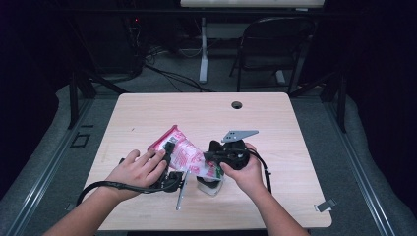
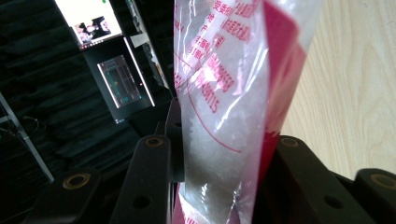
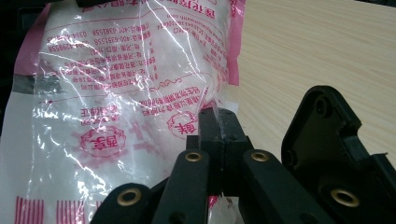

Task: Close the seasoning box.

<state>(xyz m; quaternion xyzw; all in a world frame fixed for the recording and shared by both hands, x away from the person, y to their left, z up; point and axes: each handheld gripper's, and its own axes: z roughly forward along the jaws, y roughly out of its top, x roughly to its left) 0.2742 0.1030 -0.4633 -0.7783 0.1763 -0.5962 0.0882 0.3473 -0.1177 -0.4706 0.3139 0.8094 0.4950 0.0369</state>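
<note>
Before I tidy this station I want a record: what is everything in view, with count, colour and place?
Bag: one, clear plastic with pink print, white grains inside, mid-table between both grippers.
Small container: one, clear, under the bag's lower end.
Metal strip: one, silvery, on the table's near part.
Table: one, pale wood.
Folding chair: one, black, behind the table.
Left gripper: black, clamped on the bag.
Right gripper: black, pinching the bag's edge.

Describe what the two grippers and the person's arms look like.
Both the left gripper and the right gripper are black, with brass-coloured rivets on their jaws. A black cable trails from each. The right one carries a grey three-cornered plate. The forearms are bare, with no sleeves.
</note>
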